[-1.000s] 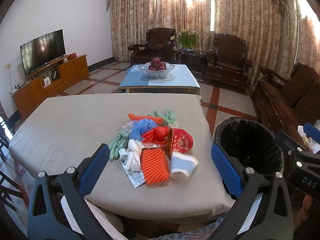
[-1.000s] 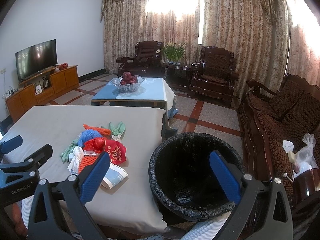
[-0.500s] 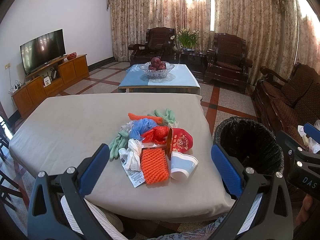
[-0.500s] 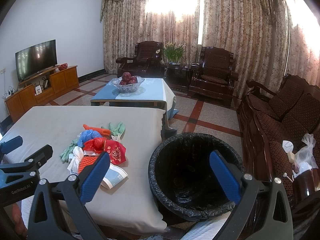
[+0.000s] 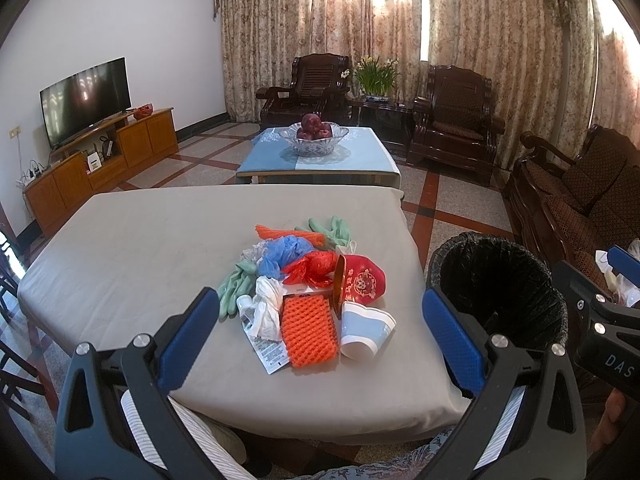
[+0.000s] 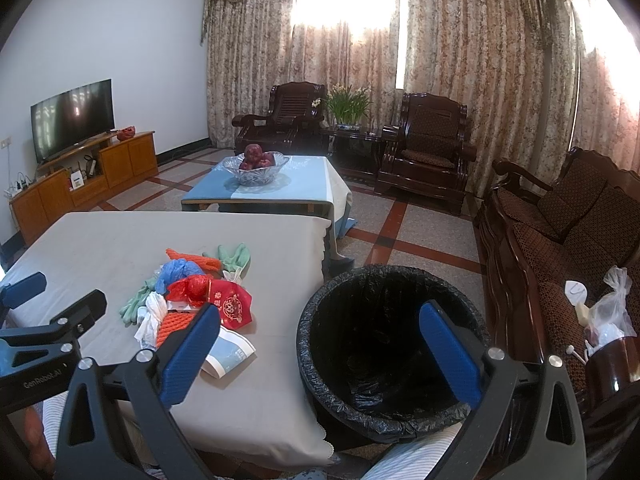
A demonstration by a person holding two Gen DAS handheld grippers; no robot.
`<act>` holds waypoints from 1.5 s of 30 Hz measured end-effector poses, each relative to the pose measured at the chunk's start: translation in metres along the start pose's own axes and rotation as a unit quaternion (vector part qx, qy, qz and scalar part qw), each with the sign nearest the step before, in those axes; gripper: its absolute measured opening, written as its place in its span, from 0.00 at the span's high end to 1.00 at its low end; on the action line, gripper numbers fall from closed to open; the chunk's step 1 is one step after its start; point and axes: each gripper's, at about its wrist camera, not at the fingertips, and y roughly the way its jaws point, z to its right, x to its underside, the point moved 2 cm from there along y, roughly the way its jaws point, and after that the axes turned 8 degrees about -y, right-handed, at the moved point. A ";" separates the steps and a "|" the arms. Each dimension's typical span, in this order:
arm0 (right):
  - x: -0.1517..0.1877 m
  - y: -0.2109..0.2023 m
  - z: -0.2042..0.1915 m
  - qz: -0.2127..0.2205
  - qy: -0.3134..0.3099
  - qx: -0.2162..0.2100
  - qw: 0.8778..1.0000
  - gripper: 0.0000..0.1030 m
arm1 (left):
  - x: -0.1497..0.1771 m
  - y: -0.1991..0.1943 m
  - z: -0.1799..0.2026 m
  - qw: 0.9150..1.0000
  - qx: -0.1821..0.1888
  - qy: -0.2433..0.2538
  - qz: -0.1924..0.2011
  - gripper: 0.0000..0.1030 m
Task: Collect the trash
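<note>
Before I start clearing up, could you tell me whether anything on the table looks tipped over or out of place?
Yes: the paper cup lies on its side at the near edge of the trash pile, mouth toward us. The bin beside the table stands upright.

L black two-finger gripper w/ blue pads [image 5: 320, 338]: jaws spread wide, nothing between, held level, pointing fwd. R black two-finger gripper w/ blue pads [image 6: 320, 354]: same, jaws wide apart, empty. Both side by side, close; each visible at edge of other's view
</note>
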 end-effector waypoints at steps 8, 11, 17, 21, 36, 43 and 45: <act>0.000 0.000 0.000 0.001 0.000 0.000 1.000 0.06 | 0.000 0.002 0.000 1.000 0.001 0.000 -0.001 0.05; 0.000 0.000 0.000 0.000 0.000 0.000 1.000 0.06 | 0.000 0.000 -0.001 1.000 0.002 0.000 -0.002 0.05; 0.001 0.000 0.000 0.000 0.000 0.000 1.000 0.06 | 0.011 0.005 0.006 1.000 0.002 -0.001 -0.003 0.05; 0.001 0.000 0.000 0.001 0.000 0.000 1.000 0.06 | 0.010 0.005 0.006 1.000 0.002 -0.001 -0.003 0.05; 0.005 0.021 -0.005 -0.006 0.005 -0.012 1.000 0.06 | 0.016 0.018 -0.003 1.000 -0.003 -0.018 -0.010 0.05; 0.011 0.060 -0.027 -0.008 -0.016 -0.033 0.999 0.06 | 0.023 0.065 -0.038 0.998 -0.054 -0.003 -0.019 0.05; 0.016 0.077 -0.039 -0.017 -0.023 -0.047 0.998 0.11 | 0.025 0.079 -0.048 0.997 -0.063 -0.005 -0.033 0.05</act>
